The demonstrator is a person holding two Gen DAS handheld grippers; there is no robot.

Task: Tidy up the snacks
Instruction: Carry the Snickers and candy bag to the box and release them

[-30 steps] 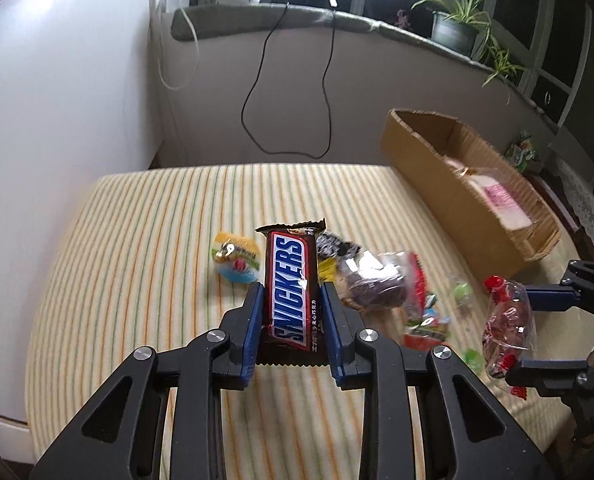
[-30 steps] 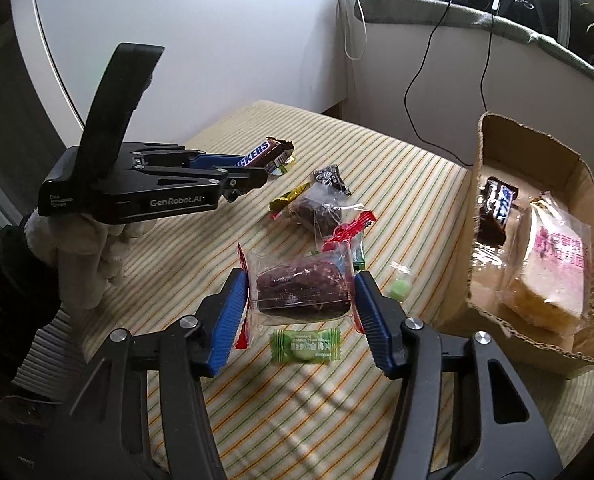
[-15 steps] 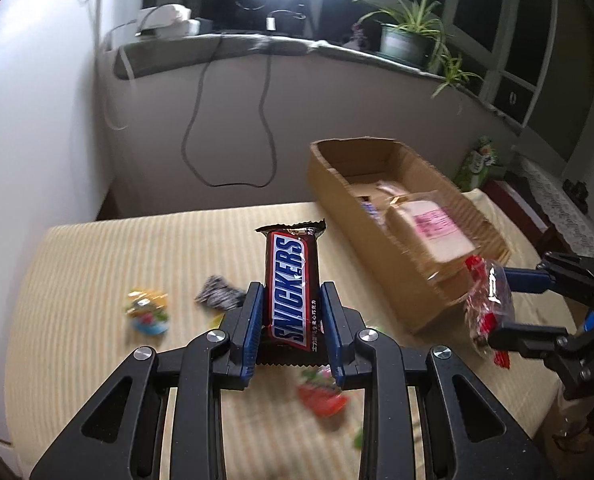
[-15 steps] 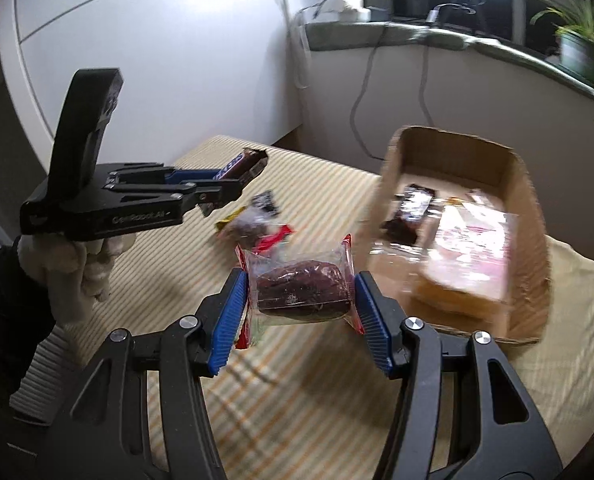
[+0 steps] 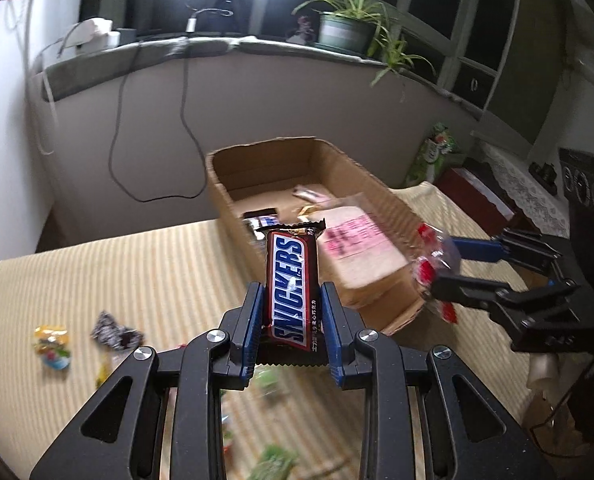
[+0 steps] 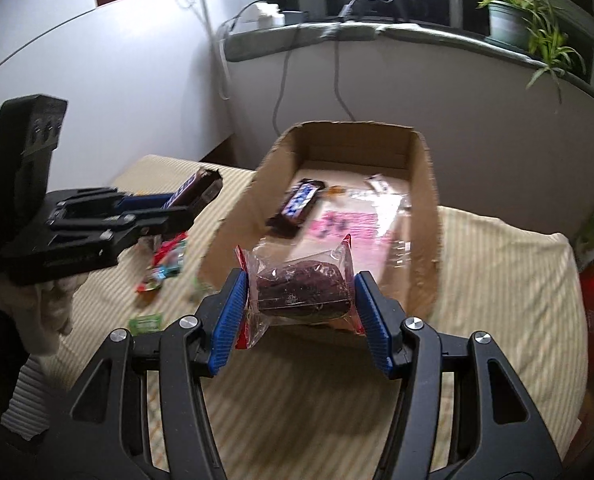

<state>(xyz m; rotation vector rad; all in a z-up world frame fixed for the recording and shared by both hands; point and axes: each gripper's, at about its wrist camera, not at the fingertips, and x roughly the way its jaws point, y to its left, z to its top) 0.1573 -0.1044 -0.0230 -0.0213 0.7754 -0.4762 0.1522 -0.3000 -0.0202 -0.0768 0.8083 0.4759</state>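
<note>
My left gripper point(image 5: 293, 312) is shut on a Snickers bar point(image 5: 293, 280) and holds it in the air just left of the cardboard box point(image 5: 233, 184). My right gripper point(image 6: 303, 300) is shut on a clear packet with a dark cake point(image 6: 301, 288), held above the box's near end point(image 6: 421, 280). The box holds a dark candy bar point(image 6: 299, 204) and a wrapped bread packet point(image 6: 373, 228). The left gripper with the Snickers also shows in the right wrist view point(image 6: 193, 196). The right gripper also shows in the left wrist view point(image 5: 443, 272).
Loose snacks lie on the striped tabletop: a dark wrapper point(image 5: 115, 330), a yellow candy point(image 5: 51, 346), red and green packets point(image 6: 167, 262), and a small green candy point(image 6: 147, 322). A cable hangs on the wall behind. A potted plant point(image 5: 343, 28) stands on the ledge.
Both grippers have moved from over the loose snacks toward the box, each still holding its snack. The box now lies closer and more central in both views.
</note>
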